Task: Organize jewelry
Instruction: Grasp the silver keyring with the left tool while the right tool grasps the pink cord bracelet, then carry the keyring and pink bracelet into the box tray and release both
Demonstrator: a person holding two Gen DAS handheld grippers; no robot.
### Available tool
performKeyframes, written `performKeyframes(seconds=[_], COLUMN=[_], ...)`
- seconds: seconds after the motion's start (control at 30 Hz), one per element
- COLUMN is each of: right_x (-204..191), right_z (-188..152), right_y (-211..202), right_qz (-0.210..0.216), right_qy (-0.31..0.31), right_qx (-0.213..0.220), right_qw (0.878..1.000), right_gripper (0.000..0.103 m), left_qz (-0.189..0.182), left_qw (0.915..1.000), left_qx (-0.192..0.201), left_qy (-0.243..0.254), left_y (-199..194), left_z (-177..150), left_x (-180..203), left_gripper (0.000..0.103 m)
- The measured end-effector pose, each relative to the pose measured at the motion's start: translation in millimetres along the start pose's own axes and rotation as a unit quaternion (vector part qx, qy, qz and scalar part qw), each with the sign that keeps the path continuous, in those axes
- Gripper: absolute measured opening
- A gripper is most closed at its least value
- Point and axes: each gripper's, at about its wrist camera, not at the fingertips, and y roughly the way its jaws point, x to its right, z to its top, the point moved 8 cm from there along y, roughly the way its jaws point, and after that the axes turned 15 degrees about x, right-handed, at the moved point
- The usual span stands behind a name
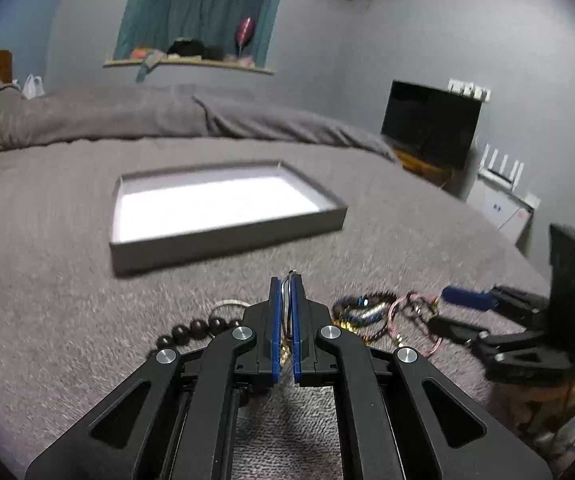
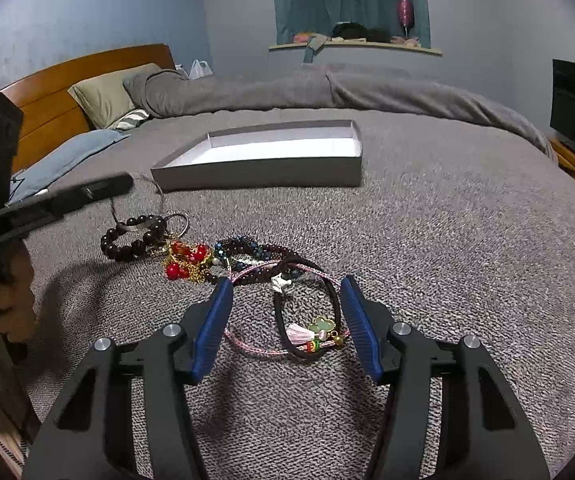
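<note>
Left wrist view: a thin metal bangle is sitting pinched between the closed left claw, above the jewelry pile lying on the bed short of the empty gray box. The right claw is standing half-open, straddling a pink cord bracelet without gripping.

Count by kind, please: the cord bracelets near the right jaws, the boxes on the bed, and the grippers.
Cord bracelets: 2, pink and black
Box: 1
Grippers: 2, left gripper and right gripper
Total: 5
</note>
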Motion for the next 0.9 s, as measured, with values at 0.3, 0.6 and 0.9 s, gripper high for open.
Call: performKeyframes(seconds=[0.3,0.6,0.9], right_x=[-9.2,-7.2,13.3], right_z=[-8.5,-6.9,57.2], right_y=[13.2,15.8,-11.8], right_qz=[0.006,0.004,0.031], right_qy=[-0.029,-0.022,0.054], right_qx=[-0.028,-0.026,0.079], right_qw=[0.999,0.999,0.995], right_gripper=[0.028,0.004,0.004], left_qz=[0.024,0.027,0.025], left_qw=[0.9993,0.9994,0.9989], left_qx=[0.024,0.023,0.035], left_qy=[-0.011,-0.006,-0.017], left_y=[-11.7,-11.5,-12.9], left_z=[13.2,9.8,20.9], left_x=[-22.3,-21.7,-32.7], left_gripper=[0.005,0.005,0.005])
